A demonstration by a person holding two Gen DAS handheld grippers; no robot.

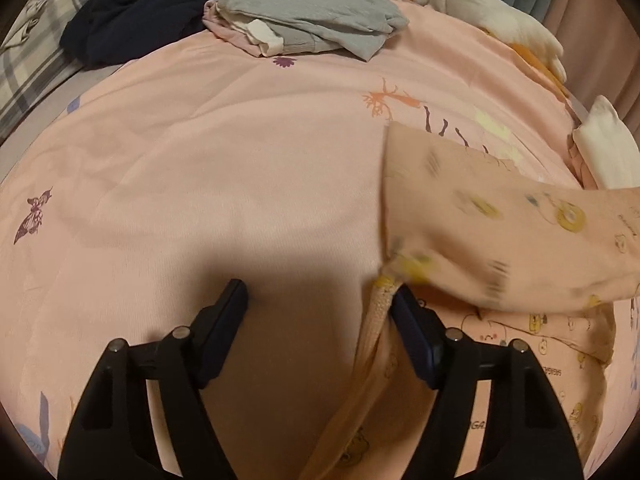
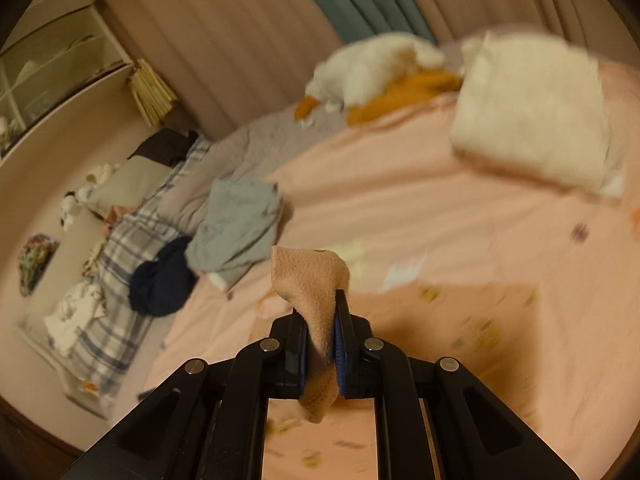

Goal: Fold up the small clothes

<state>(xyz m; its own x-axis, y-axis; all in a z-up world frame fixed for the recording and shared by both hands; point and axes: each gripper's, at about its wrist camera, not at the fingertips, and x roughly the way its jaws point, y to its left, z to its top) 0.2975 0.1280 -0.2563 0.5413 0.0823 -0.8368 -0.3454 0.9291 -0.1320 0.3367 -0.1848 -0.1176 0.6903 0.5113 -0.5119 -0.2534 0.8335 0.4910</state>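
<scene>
Black right gripper (image 2: pixel 320 344) has its jaws clamped on the peach printed garment's (image 1: pixel 500 240) ribbed cuff, lifting it off the bed (image 1: pixel 220 160); left gripper (image 1: pixel 316 300) stands wide beside the hem, holding nothing. Carry the cuff straight across, edges aligned

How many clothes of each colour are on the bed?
Peach printed garment, pinched in the right gripper: 1
Grey garment: 1
Navy garment: 1
White folded garment: 1
Total: 4
</scene>
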